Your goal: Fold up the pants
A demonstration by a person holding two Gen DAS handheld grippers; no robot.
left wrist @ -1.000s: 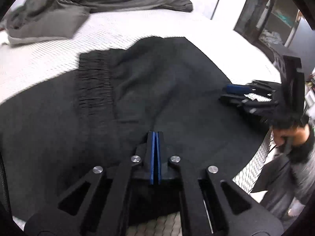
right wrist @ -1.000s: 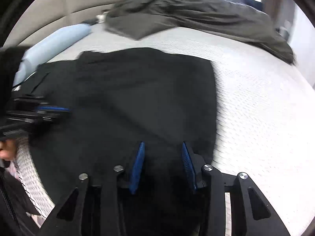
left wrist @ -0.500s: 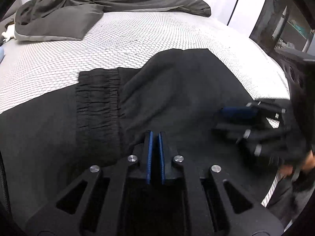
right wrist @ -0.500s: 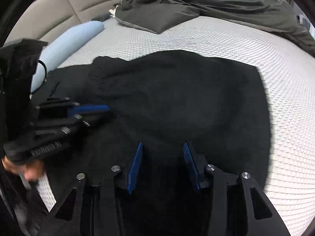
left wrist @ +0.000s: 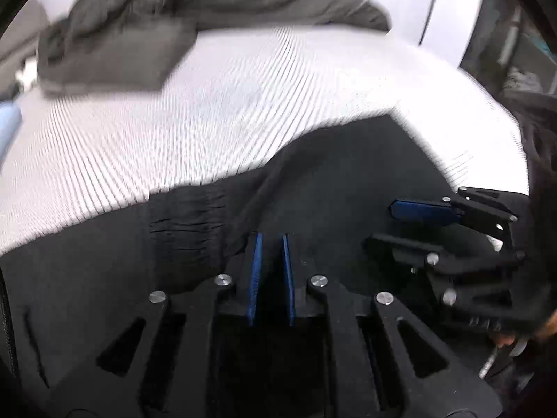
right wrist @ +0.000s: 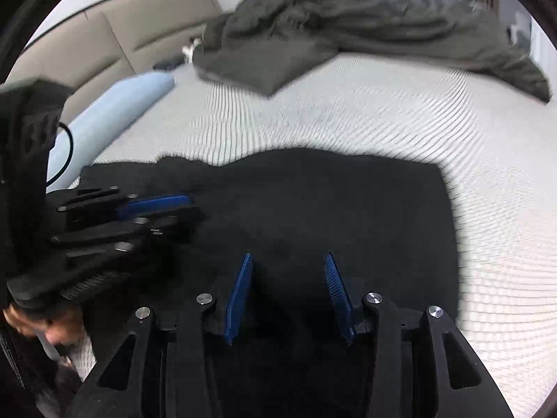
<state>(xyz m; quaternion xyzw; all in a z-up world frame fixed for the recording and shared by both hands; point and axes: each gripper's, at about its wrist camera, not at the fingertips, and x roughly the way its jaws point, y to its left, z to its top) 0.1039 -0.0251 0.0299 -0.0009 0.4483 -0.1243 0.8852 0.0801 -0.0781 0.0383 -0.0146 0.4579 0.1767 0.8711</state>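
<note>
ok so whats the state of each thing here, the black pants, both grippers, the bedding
black fabric pants: folded over, lying flat on the bed
left gripper: jaws opening, a narrow gap, over the pants
right gripper: jaws opening, wide apart, over the pants
dark grey duvet: crumpled in a heap at the far side
white textured mattress: uncovered
light blue pillow: lying by the headboard

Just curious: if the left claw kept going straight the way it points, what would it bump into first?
Most likely the black pants right ahead of the left claw, whose jaws are opening; beyond lies the white mattress. Depth is hard to judge.
</note>
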